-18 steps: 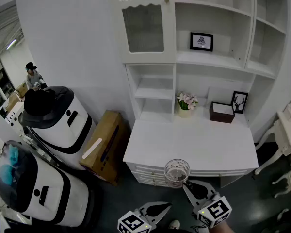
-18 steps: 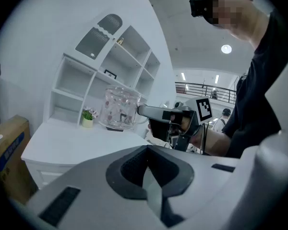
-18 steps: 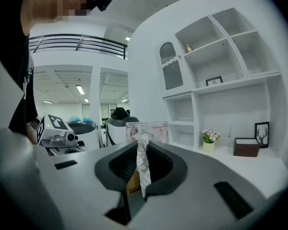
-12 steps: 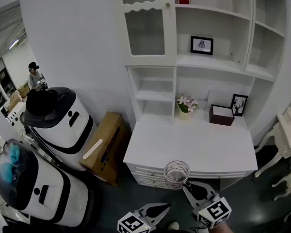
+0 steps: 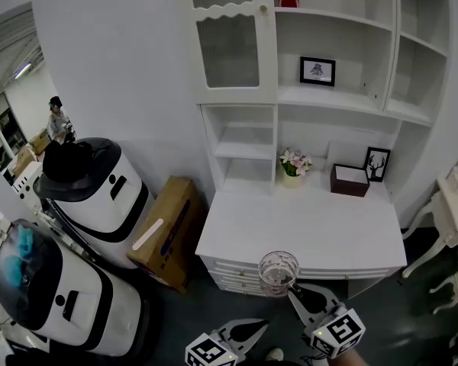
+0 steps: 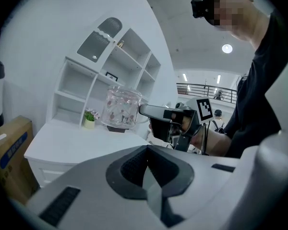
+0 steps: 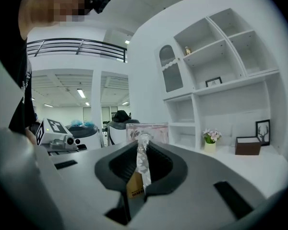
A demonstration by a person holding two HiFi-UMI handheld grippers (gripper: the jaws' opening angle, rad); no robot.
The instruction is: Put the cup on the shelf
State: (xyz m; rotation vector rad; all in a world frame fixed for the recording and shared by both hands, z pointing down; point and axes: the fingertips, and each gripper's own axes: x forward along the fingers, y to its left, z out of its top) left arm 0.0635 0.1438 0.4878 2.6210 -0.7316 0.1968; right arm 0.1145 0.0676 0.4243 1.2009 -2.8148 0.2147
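A clear glass cup (image 5: 278,272) with a faint pattern hangs in the air just in front of the white desk's (image 5: 305,227) front edge. My right gripper (image 5: 293,291) is shut on its handle, and the cup (image 7: 146,130) stands upright beyond the jaws (image 7: 141,162). The left gripper view shows the cup (image 6: 122,107) held out by the right gripper (image 6: 153,112). My left gripper (image 5: 264,325) is low at the left of the cup, shut with nothing in it (image 6: 146,169). The white shelf unit (image 5: 328,97) rises behind the desk.
At the back of the desk stand a flower pot (image 5: 293,162), a brown box (image 5: 349,178) and a framed picture (image 5: 377,161). Another frame (image 5: 317,69) sits on a higher shelf. A cardboard box (image 5: 168,227) and two white robots (image 5: 91,185) are at the left.
Nothing has visibly moved: the cup and both grippers keep their places, and only the head view has shifted a little.
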